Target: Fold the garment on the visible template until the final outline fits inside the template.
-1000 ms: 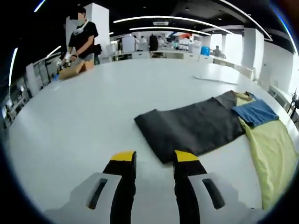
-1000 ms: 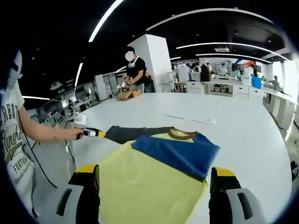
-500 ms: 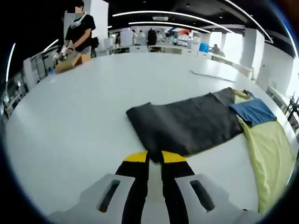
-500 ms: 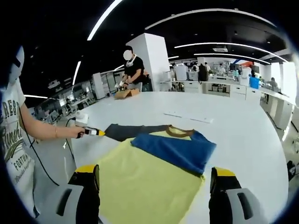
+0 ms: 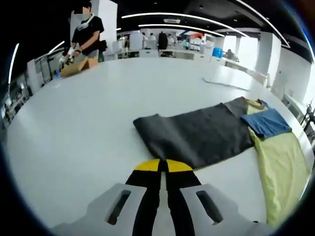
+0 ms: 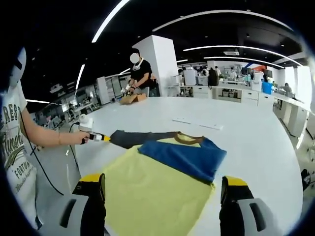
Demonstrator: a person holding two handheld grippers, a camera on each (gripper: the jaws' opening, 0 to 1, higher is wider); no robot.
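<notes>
A shirt lies flat on the white table (image 5: pixel 88 128). Its dark grey sleeve (image 5: pixel 197 132) stretches toward me, a blue sleeve (image 5: pixel 268 123) is folded over the yellow body (image 5: pixel 283 162), and there is a brown collar (image 6: pixel 189 140). My left gripper (image 5: pixel 160 165) is shut at the near end of the grey sleeve, its yellow tips pressed together on the cloth's edge. In the right gripper view the left gripper (image 6: pixel 101 138) meets the grey sleeve (image 6: pixel 140 138). My right gripper (image 6: pixel 163 179) hangs wide open over the yellow body (image 6: pixel 157 191), holding nothing.
A person (image 5: pixel 86 34) stands at the table's far end beside a cardboard box (image 5: pixel 78 69). A thin white strip (image 5: pixel 226 83) lies on the table beyond the shirt. The person holding the grippers (image 6: pixel 19 147) is at the left table edge. Desks and shelves line the back.
My left gripper's jaws have closed from open to shut on the grey sleeve's near edge. The right gripper has stayed open above the yellow body.
</notes>
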